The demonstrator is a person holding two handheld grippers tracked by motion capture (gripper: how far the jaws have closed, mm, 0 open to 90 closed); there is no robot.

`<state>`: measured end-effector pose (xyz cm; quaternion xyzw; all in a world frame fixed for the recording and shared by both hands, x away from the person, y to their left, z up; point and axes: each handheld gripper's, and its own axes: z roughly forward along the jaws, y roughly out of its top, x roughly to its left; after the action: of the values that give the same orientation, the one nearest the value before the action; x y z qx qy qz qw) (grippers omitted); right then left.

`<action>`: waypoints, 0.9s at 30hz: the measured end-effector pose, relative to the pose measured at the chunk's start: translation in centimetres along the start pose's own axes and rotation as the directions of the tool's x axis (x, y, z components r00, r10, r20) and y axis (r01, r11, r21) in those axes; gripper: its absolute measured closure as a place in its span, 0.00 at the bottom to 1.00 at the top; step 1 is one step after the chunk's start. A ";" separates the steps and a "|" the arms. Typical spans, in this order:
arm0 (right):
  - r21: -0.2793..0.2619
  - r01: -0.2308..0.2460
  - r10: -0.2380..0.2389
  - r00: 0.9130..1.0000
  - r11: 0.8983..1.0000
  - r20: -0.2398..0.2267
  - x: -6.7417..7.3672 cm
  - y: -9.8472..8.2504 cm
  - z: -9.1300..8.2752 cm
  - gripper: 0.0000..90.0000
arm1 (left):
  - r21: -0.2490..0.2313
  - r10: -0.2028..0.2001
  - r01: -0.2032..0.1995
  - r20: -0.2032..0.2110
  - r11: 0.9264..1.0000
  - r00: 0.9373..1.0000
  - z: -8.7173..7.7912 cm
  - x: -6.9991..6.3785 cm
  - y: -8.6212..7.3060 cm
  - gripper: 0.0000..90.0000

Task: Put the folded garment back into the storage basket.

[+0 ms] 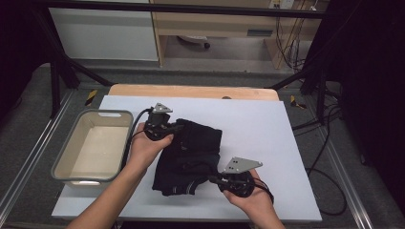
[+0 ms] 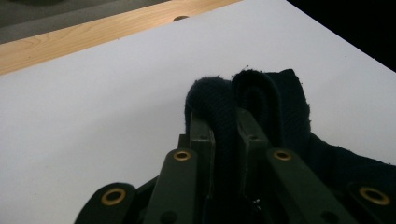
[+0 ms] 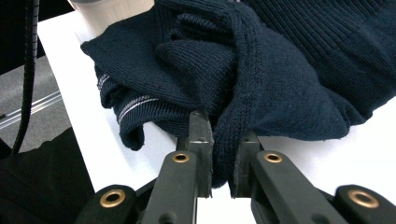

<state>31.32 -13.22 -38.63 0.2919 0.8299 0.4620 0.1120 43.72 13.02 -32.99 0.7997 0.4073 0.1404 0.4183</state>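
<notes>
Right gripper (image 3: 219, 179) pinches a fold of dark navy rib-knit sweater (image 1: 188, 155) crumpled mid white tabletop (image 1: 248, 124), w/ left gripper (image 2: 229, 140) clamped on its far thick rolled edge, beside grey plastic bin (image 1: 71, 143).

We list a dark knitted garment (image 1: 188, 157), folded in a heap at the middle of the white table (image 1: 267, 129). Our left gripper (image 1: 177, 127) is clamped on its far edge, our right gripper (image 1: 211, 179) on its near edge. A grey bin (image 1: 62, 160) sits at the table's left edge.
</notes>
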 end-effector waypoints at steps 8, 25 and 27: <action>-0.008 0.005 -0.005 1.000 1.000 -0.004 0.0 0.7 -0.1 0.92 | -0.006 0.006 -0.006 -0.005 1.000 1.000 -0.6 -0.1 0.6 0.89; -0.018 0.004 -0.004 1.000 1.000 -0.023 -0.1 2.1 0.1 0.92 | -0.020 0.014 -0.015 -0.017 1.000 1.000 -2.3 0.4 1.4 0.89; -0.019 0.002 -0.003 1.000 1.000 -0.027 -0.1 2.4 0.2 0.92 | -0.021 0.014 -0.015 -0.022 1.000 1.000 -2.5 0.6 1.5 0.89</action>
<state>32.39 -12.15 -36.81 0.2835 0.8273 0.4736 0.1043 43.44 14.37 -30.37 0.7966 0.4044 0.1564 0.4211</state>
